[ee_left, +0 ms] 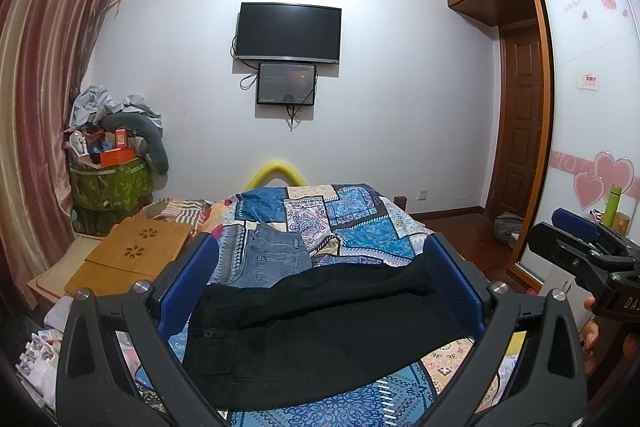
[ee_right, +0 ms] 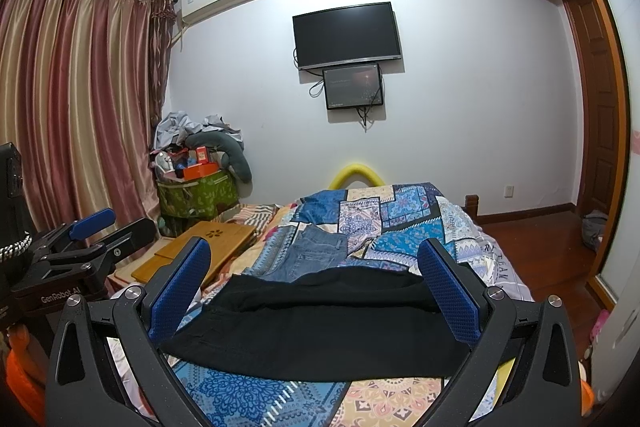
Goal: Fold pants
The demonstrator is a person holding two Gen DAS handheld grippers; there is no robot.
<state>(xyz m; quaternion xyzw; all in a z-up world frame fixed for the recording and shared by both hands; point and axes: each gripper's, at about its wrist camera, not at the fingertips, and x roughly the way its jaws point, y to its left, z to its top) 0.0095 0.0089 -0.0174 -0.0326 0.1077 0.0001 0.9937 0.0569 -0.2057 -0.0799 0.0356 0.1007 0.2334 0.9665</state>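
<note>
Black pants (ee_left: 320, 323) lie across the near end of a bed with a blue patchwork cover (ee_left: 360, 227); they also show in the right wrist view (ee_right: 320, 327). Folded blue jeans (ee_left: 276, 255) lie behind them, also seen in the right wrist view (ee_right: 312, 251). My left gripper (ee_left: 320, 267) is open and empty, held above the black pants. My right gripper (ee_right: 316, 267) is open and empty, above the same pants. The right gripper also shows at the right edge of the left wrist view (ee_left: 576, 227), and the left gripper at the left edge of the right wrist view (ee_right: 96, 223).
A bamboo lap tray (ee_left: 132, 255) lies on the bed's left side. A green bag heaped with clutter (ee_left: 108, 183) stands in the left corner by the curtains. A TV (ee_left: 288, 31) hangs on the far wall. A wardrobe (ee_left: 592, 107) and wooden floor (ee_left: 480, 247) are to the right.
</note>
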